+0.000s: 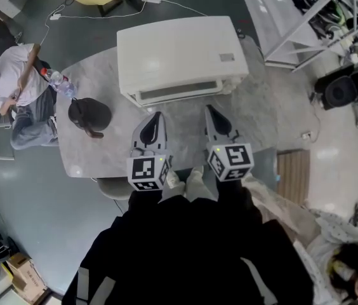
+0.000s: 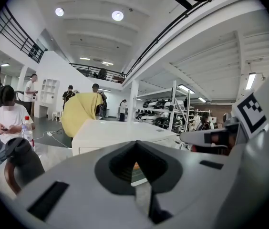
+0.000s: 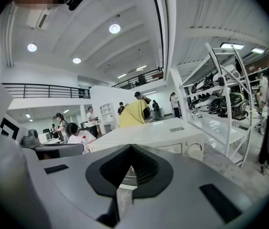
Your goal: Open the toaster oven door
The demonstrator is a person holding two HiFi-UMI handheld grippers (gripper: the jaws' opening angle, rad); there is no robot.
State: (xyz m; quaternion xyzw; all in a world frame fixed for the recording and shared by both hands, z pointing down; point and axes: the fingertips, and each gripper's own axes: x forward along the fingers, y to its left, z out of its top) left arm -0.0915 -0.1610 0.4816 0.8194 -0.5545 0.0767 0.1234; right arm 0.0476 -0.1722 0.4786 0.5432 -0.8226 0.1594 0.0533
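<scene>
Head view: white toaster oven (image 1: 179,56), door closed, sits on the table's (image 1: 96,154) far side; left gripper (image 1: 157,115) and right gripper (image 1: 210,108), jaws pressed together and empty, hover near its front, dark bag (image 1: 90,114) off left, bare tabletop between

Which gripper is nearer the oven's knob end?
The right gripper: it faces the oven front nearer the knob; the left gripper sits toward the opposite end.
</scene>
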